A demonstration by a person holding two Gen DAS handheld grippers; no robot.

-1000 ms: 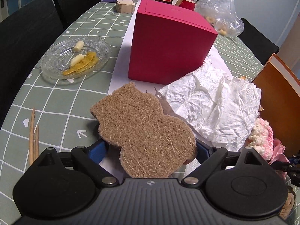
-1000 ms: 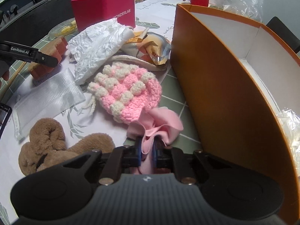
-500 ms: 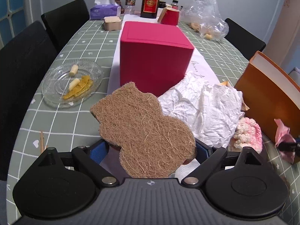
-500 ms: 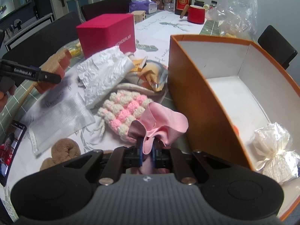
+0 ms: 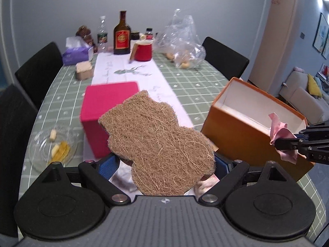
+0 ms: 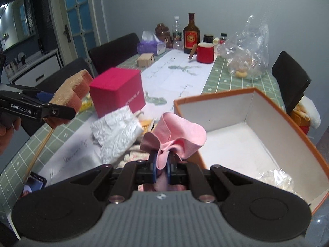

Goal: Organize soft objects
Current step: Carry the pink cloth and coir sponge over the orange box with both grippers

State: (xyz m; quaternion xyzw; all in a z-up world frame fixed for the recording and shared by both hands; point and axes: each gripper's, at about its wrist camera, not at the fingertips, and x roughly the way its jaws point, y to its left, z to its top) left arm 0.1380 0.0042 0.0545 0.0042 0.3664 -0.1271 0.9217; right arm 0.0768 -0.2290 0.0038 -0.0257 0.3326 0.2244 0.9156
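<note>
Fibrous brown pad and pink cloth, both lifted clear of the table

Left gripper (image 5: 164,162) clamps the coir scrubbing pad (image 5: 158,142) by its two edges; the orange box (image 5: 255,131) sits ahead and to its right. Right gripper (image 6: 161,166) pinches the bunched pink cloth (image 6: 176,138), with the box's open white interior just ahead-right. Best carry each fully over the rim before releasing, cloth first, so neither drapes on the wall

Left matte black plastic two-finger gripper (image 5: 164,162): grey ribbed housing, two round black discs, silver pivot screws, blue finger pads (image 5: 108,163). White "GenRobot.AI" lettering shows along its side in the right wrist view. Right matte black plastic two-finger gripper (image 6: 161,165): same build. Bare-skinned left hand (image 6: 7,130) partly visible.
</note>
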